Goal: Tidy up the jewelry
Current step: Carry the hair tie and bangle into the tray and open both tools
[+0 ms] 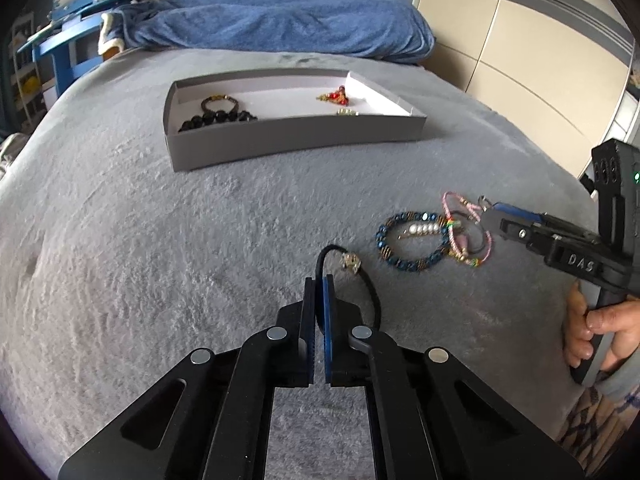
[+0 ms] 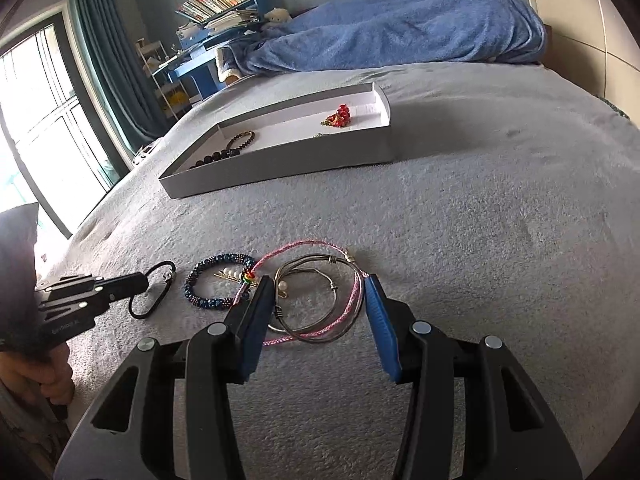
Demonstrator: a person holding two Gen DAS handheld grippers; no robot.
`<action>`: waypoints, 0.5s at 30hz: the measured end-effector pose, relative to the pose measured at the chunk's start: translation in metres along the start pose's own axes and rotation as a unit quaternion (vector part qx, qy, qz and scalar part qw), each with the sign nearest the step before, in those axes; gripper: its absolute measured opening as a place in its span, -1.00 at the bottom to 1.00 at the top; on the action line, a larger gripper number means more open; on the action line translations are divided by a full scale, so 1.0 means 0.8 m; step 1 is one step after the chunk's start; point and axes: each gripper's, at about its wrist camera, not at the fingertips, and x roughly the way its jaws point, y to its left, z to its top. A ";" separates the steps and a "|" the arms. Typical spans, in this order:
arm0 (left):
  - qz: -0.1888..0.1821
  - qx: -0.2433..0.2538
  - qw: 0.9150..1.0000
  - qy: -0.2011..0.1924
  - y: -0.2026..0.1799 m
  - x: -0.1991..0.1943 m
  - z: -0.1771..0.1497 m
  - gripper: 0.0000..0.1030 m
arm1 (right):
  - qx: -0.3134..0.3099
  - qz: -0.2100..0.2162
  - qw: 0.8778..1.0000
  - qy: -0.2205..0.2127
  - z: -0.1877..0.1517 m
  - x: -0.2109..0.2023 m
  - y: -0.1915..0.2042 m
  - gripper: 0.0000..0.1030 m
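Two grippers work low over a fuzzy grey bedspread (image 1: 168, 264). Left gripper (image 1: 319, 280) is clamped on a black cord bracelet (image 1: 370, 284) with a metal charm, its loop's long axis running from 7 to 1 o'clock in the right wrist view. Right gripper (image 2: 316, 284) stands apart, straddling pink braided and silver wire bangles (image 2: 316, 304). At 12 o'clock sits a shallow grey cardboard tray (image 1: 296, 142); beyond lies a blue blanket (image 1: 280, 20).

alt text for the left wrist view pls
The left gripper is shut on a black cord bracelet on a grey blanket. Beaded bracelets lie to its right, and a grey tray holding jewelry sits beyond.
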 end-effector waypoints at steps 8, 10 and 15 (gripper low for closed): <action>-0.012 -0.005 0.999 -0.030 0.002 -0.020 0.025 -0.93 | 0.005 0.003 1.000 -0.003 0.006 0.002 -0.002 -0.10; -0.015 -0.005 0.999 -0.036 0.003 -0.026 0.033 -0.93 | 0.004 0.005 1.000 -0.005 0.010 0.003 -0.001 -0.10; -0.012 0.003 0.999 -0.052 0.007 -0.036 0.058 -0.93 | -0.002 0.004 1.000 -0.009 0.023 0.010 0.002 -0.10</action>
